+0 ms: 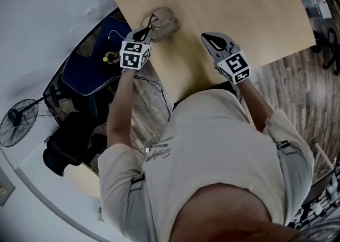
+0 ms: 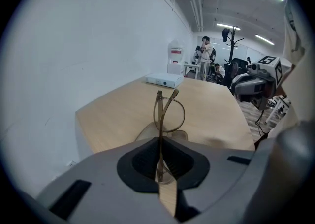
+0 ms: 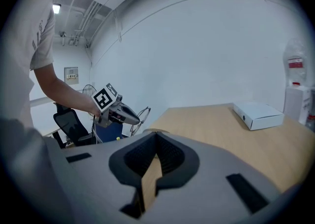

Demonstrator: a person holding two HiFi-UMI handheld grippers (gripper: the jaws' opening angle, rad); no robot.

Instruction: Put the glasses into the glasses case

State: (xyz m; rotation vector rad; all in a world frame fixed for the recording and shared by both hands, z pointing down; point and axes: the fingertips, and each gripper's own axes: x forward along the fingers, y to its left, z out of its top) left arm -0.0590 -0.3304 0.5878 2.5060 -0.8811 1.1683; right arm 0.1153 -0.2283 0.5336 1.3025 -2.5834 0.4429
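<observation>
1. The glasses clamped in the left gripper have a thin, glossy, metal-looking frame and clear lenses
2. That gripper's shell is smooth matt grey plastic; its pads are dark and ribbed
3. The table ahead of it is pale matt wood grain

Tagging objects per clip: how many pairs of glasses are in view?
1: the glasses, clamped in the left gripper, by the glasses case near the table's left edge. No others visible.

Flat white box lying on light wooden table, right of right gripper view; black round fan standing at head view's left.
</observation>
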